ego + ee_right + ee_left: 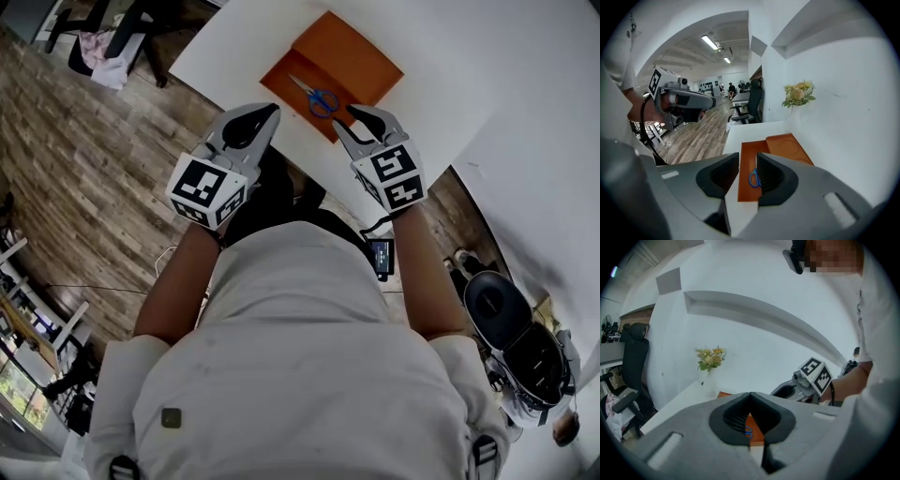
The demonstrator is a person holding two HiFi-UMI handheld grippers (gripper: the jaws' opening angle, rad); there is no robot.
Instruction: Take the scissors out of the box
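Note:
An open orange box lies on the white table, near its front edge. Scissors with blue handles rest in the box's nearer half. Both grippers hover over the table's edge, short of the box. My left gripper is to the left of the scissors, its jaw tips meeting with nothing held. My right gripper is just right of the scissors, open and empty. In the right gripper view the scissors show beyond the gap of that gripper. In the left gripper view the box peeks through the shut left gripper.
A vase of flowers stands against the wall at the table's far end. The table's front edge runs below both grippers, with wooden floor beneath. An office chair stands off the table's end. A round black device sits at right.

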